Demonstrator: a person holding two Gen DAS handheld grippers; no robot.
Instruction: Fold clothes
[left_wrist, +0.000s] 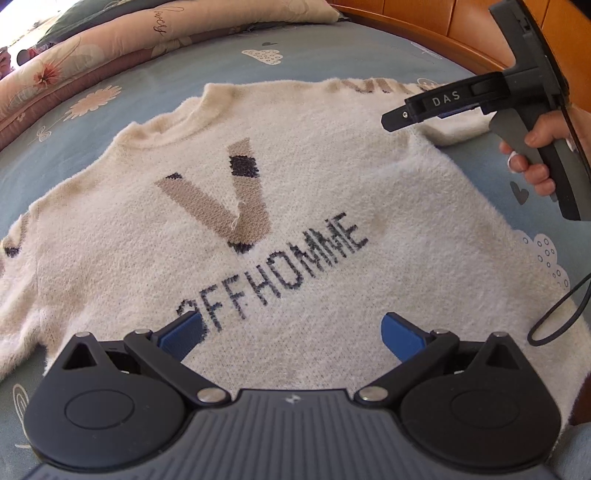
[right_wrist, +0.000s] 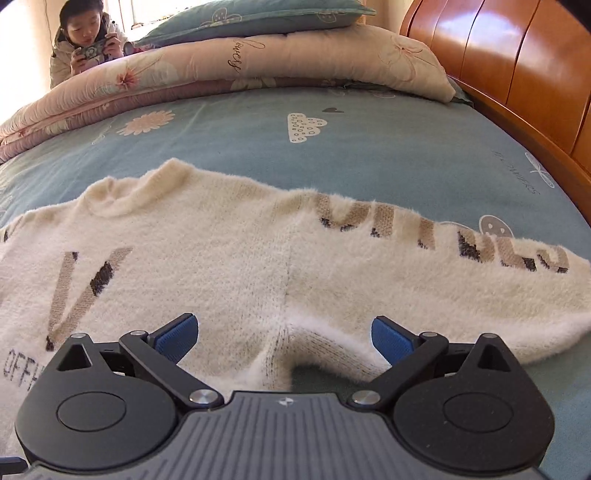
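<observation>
nearest you in the left wrist view is your left tool, its blue pads spread wide and gripping nothing, hanging low over the lower body of the fluffy cream knitted sweater with the tan "v" and dark lettering across it. your right tool is just as wide and just as empty, poised over the spot where the body meets the right sleeve, at the underarm fold. from the left view you can see your right hand wrapped round that tool's grip.

the sweater lies spread flat on the bed, collar towards the far side, the lettered sleeve stretched out sideways; the other sleeve runs out of frame, so you cannot tell how it lies. no fold shows in the part you can see.

if you mean to bring that sleeve across the body, take it well out along its length, not at the underarm, where the bunched knit would drag the body with it. pinch both layers of the pile, since this fuzzy yarn slips and snags easily. lift only just clear and lay it straight.

around the sweater is the blue-green printed bedsheet; beyond it, a rolled pink floral quilt, and the wooden headboard on the right.
</observation>
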